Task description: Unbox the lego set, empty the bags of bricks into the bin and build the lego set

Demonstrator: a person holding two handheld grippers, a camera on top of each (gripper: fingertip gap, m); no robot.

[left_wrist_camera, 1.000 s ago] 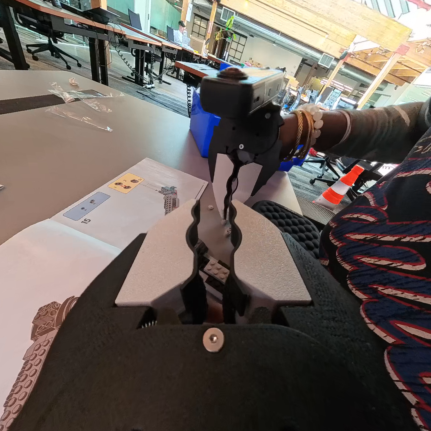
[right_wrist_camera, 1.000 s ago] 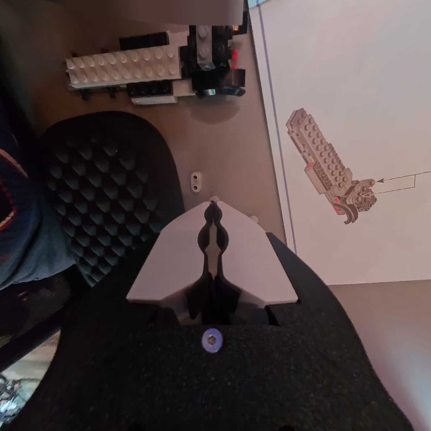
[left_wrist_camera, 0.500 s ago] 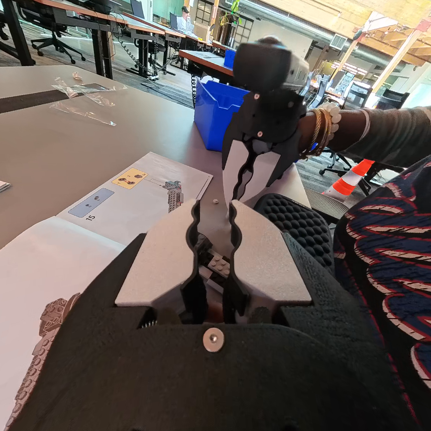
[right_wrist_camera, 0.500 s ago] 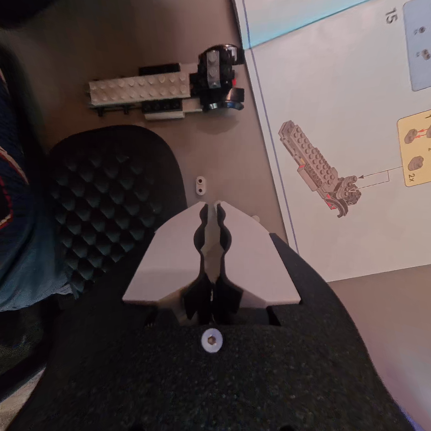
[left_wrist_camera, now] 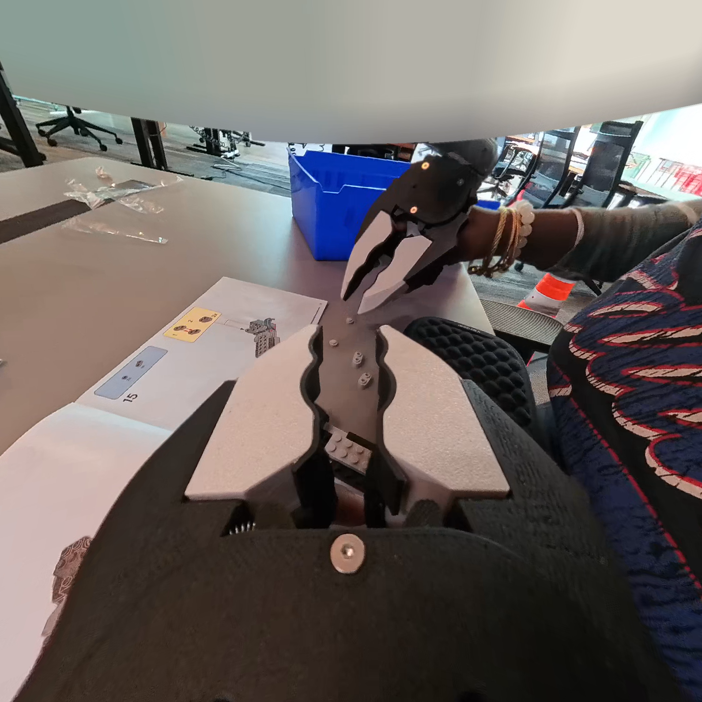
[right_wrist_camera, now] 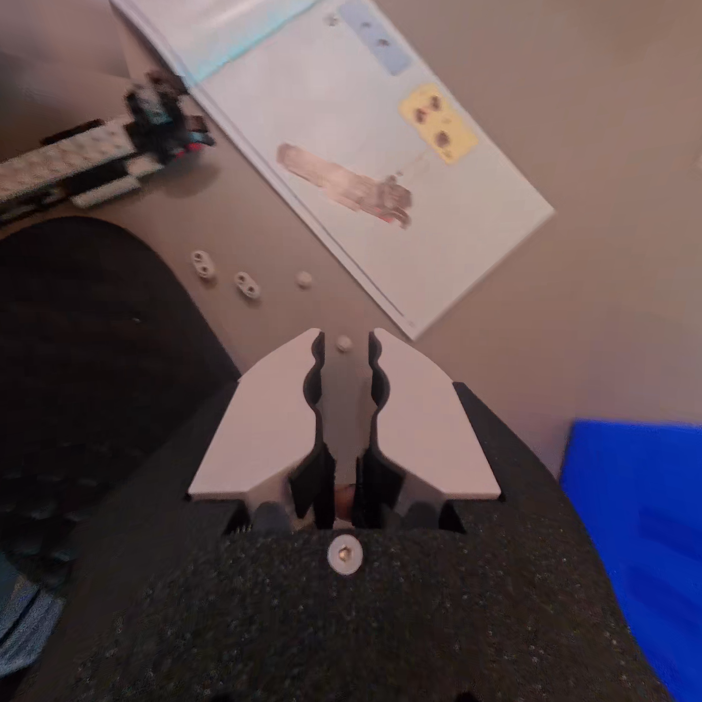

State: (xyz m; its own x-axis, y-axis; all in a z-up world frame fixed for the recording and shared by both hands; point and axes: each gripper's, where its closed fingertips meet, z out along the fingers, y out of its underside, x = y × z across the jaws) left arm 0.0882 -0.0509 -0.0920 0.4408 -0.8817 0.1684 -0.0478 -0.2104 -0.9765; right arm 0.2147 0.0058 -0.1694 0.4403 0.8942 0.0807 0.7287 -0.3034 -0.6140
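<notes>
My left gripper is open and hovers low over the table. The grey and black lego build lies under it and shows between the bases of its fingers. The build also shows in the right wrist view, lying on the table with no finger on it. My right gripper is open and empty, tips pointing down at the table. A small grey round piece lies between its tips. In the left wrist view the right gripper stands just above that piece. Another round piece and two small two-hole pieces lie nearby.
The open instruction booklet lies left of the pieces. The blue bin stands at the far table edge. Empty plastic bags lie far left. A black mesh chair back sits against the table's right edge. A person's braceleted arm holds the right gripper. Left tips to right tips: about 15 centimetres.
My right gripper has gone from shut to open and has pulled back toward the bin. My left gripper's jaws have spread wider. The build has stayed on the table.
</notes>
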